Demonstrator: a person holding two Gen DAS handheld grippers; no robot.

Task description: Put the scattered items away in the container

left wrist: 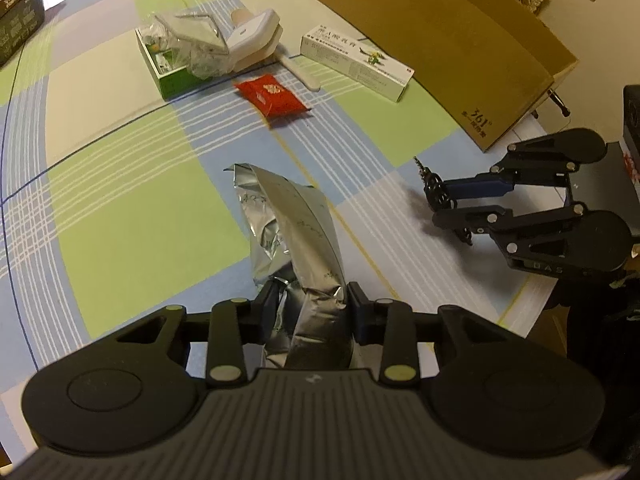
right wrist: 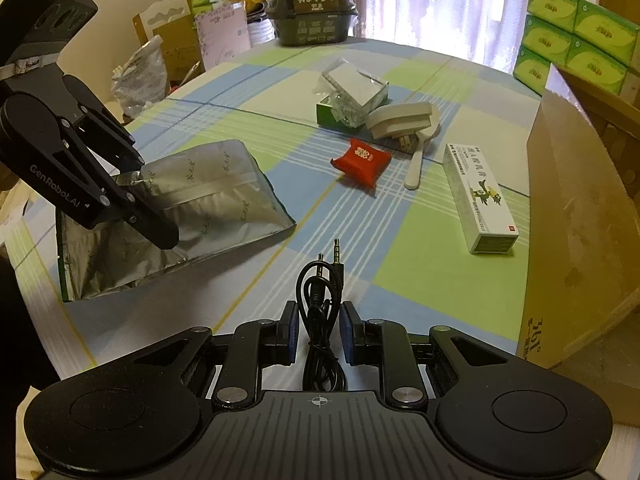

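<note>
We saw the left hand-held gripper [left wrist: 312, 300] clamped on the crumpled edge of a silver foil bag [left wrist: 292, 224], its fingers pressed into the foil from both sides. In the right wrist view the same bag [right wrist: 208, 200] lay mostly flat on the desk [right wrist: 420, 280], with the gripped corner lifted off the checked cloth and the open end facing the near edge.

The right hand-held gripper [right wrist: 318, 320] sat narrowed around a coiled black audio cable [right wrist: 320, 300]; the two plugs stuck out ahead of the fingers. From the left wrist view we found that gripper [left wrist: 444, 204] low over the desk, near the corner of the cardboard box [left wrist: 460, 48], with the cable bunched at its tips. Whether the pads actually pinched the cable or only bracketed it, we could not tell.

The cardboard box stood at the right side of the desk with its plain wall toward us. Just beside it lay a long white-and-green carton [right wrist: 480, 196]. Further toward the middle we saw a red sachet [right wrist: 360, 162], a white spoon [right wrist: 416, 168] touching a white plug adapter [right wrist: 404, 120], and a small green box [right wrist: 332, 114] stuffed with clear plastic wrap. These things lay close together, well apart from the foil bag.

At the far edge of the desk stood a dark lidded food tub [right wrist: 312, 12].
</note>
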